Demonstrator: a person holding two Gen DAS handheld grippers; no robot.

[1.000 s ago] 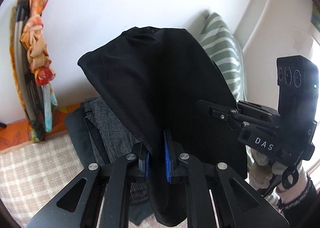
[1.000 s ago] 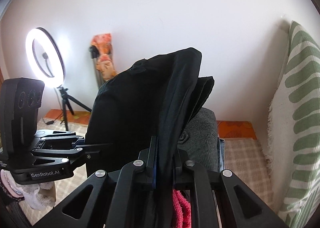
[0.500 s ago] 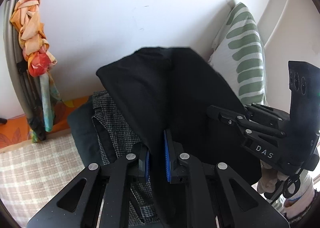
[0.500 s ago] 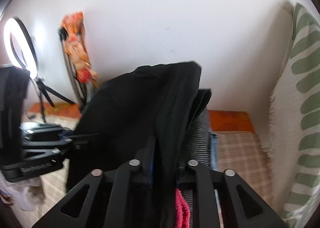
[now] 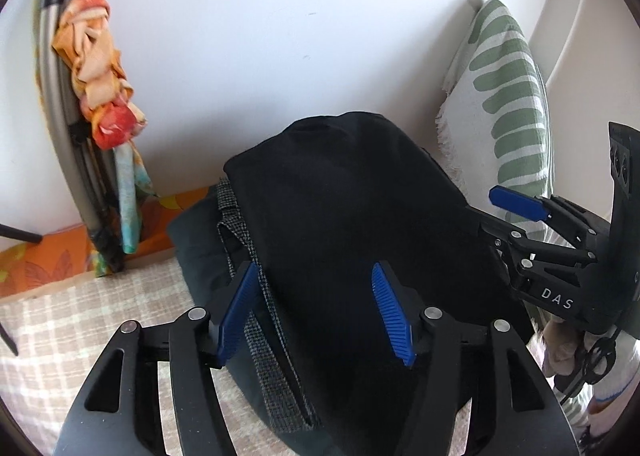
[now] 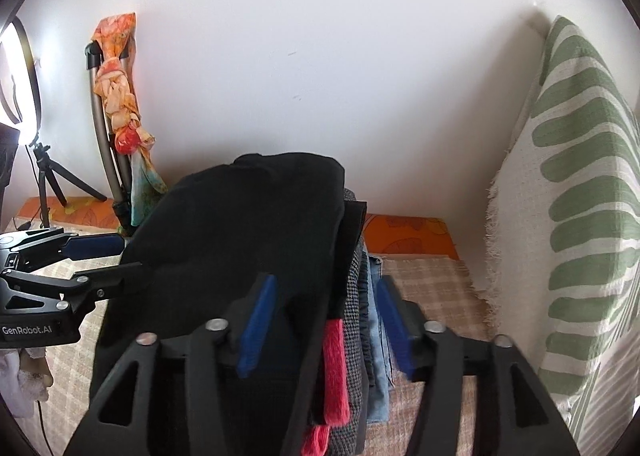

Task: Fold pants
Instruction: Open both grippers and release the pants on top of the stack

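Note:
The folded black pants (image 5: pixel 352 224) lie on top of a stack of folded clothes, also seen in the right wrist view (image 6: pixel 248 232). My left gripper (image 5: pixel 314 312) is open, its blue pads either side of the pants' near edge, holding nothing. My right gripper (image 6: pixel 324 328) is open over the right side of the stack, empty. Each gripper shows in the other's view, the right one (image 5: pixel 516 212) at the pants' right edge and the left one (image 6: pixel 96 256) at their left edge.
The stack holds a grey checked garment (image 5: pixel 260 320), a red knit piece (image 6: pixel 334 372) and blue jeans (image 6: pixel 378 340) on a plaid cover (image 6: pixel 432 288). A green-patterned cushion (image 6: pixel 580 216) stands right. A cloth-wrapped folded frame (image 5: pixel 92 104) and a ring light (image 6: pixel 18 72) stand left.
Both grippers have let go of the black pants and opened. The pants have come down from hanging onto the top of the stack.

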